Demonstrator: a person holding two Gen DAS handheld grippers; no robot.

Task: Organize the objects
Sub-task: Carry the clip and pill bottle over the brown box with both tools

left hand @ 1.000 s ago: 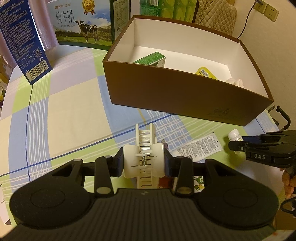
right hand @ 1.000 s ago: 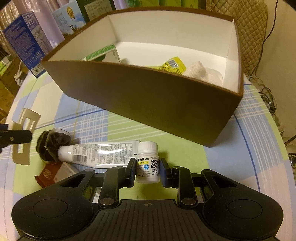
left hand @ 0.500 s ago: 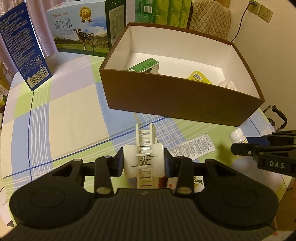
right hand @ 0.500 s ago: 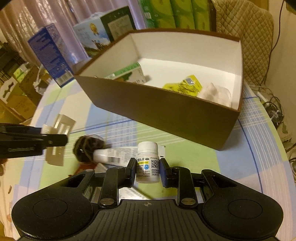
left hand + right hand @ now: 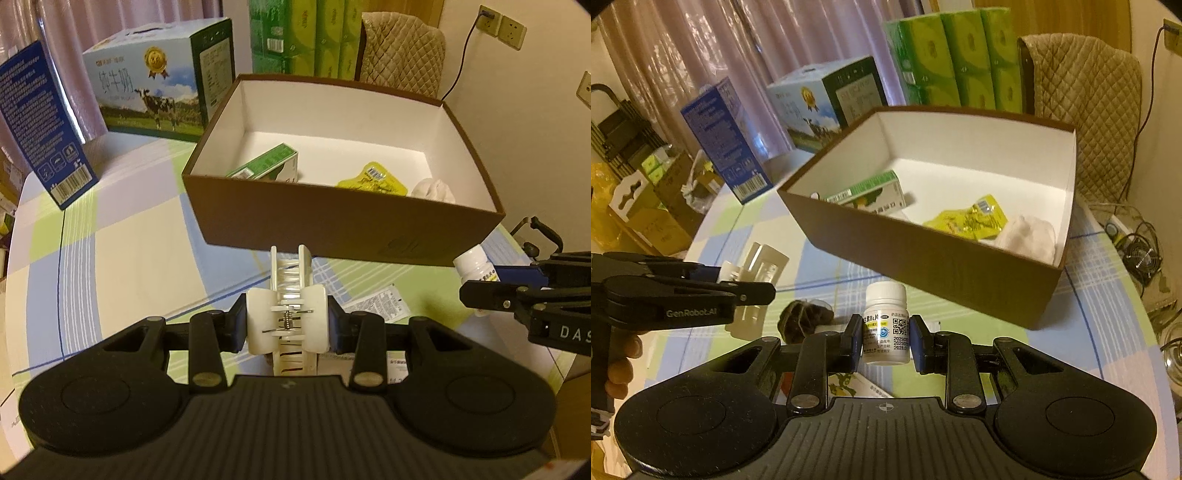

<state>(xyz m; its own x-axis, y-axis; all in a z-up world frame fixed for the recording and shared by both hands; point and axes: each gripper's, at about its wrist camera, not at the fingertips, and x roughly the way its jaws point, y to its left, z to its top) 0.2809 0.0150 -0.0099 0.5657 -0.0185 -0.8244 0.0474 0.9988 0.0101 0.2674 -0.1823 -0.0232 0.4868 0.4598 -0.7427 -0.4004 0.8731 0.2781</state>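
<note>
Hair clip [image 5: 287,320], white w/ a metal spring, sat clamped between the left gripper [image 5: 287,324] fingers, held up over the bench [image 5: 110,258] just short of the brown box [image 5: 343,225]. Right gripper [image 5: 882,341] had its fingers clenched on a small white pill bottle [image 5: 885,323], upright, cap on top, label w/ a QR code facing the camera; also lifted off the bench, near the box's near wall. From the left wrist view the same bottle [image 5: 474,264] showed at the right, beside the box's near right corner.

Box was open, white inside. In it: a green carton [image 5: 866,194] on the left, a yellow pouch [image 5: 971,221] toward the middle, a white cloth bundle [image 5: 1028,236] in the near right corner.

On the bench under the grippers: a dark hair scrunchie [image 5: 805,319], and a printed tube [image 5: 376,306] partly hidden. Checked cloth, blue/green/white, covered the bench. Far left stood a blue box [image 5: 40,129] and a milk carton case [image 5: 155,96] w/ a cow on it; green packs [image 5: 956,59] were stacked behind. Part of a hand [image 5: 618,365] showed at the left gripper's grip.
</note>
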